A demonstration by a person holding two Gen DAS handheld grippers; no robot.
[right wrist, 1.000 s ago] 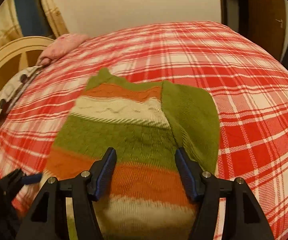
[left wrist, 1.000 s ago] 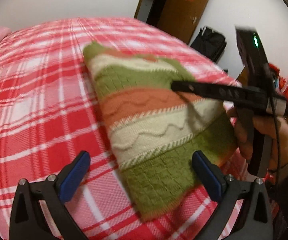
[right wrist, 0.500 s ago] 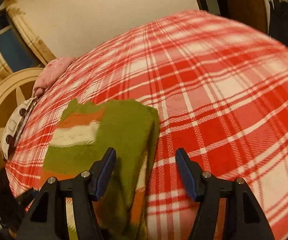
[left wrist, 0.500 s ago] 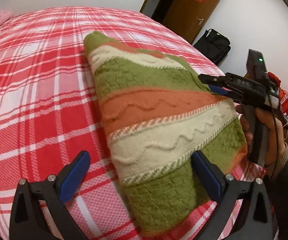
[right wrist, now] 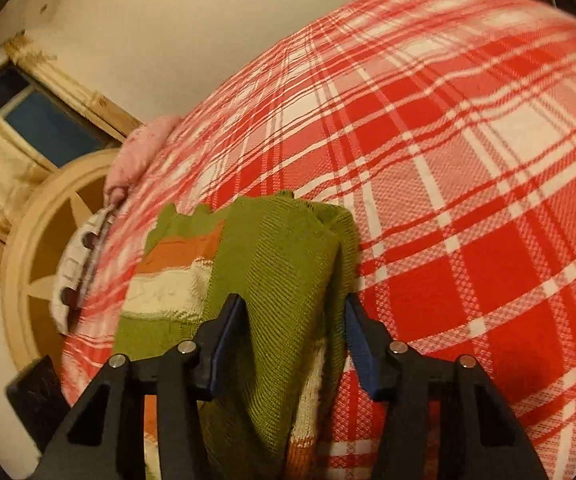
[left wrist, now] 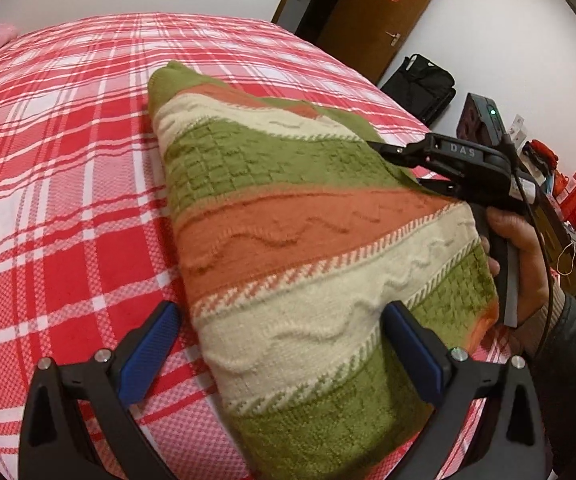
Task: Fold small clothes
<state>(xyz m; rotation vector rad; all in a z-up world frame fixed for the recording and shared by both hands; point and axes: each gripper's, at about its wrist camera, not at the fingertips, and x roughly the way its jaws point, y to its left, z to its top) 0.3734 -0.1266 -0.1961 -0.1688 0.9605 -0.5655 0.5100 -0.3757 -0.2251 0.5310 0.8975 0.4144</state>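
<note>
A small knitted sweater (left wrist: 288, 232) with green, orange and cream stripes lies folded on a red plaid bed (left wrist: 60, 168). My left gripper (left wrist: 284, 348) is open, its blue pads astride the sweater's near end. My right gripper (right wrist: 291, 336) is open with a green fold of the sweater (right wrist: 280, 272) between its pads; in the left wrist view it (left wrist: 403, 160) sits at the sweater's right edge, held by a hand (left wrist: 523, 256).
A brown door (left wrist: 375, 12) and a black bag (left wrist: 419, 88) stand beyond the bed's far right. Red items (left wrist: 567, 196) sit at the right. A pink pillow (right wrist: 140, 152), a round wooden headboard (right wrist: 36, 248) and a patterned cloth (right wrist: 76, 268) are at the bed's left.
The right gripper moved from above the sweater's middle to its right edge and now straddles the green fold. The left gripper moved closer to the sweater's near end. Both stayed open.
</note>
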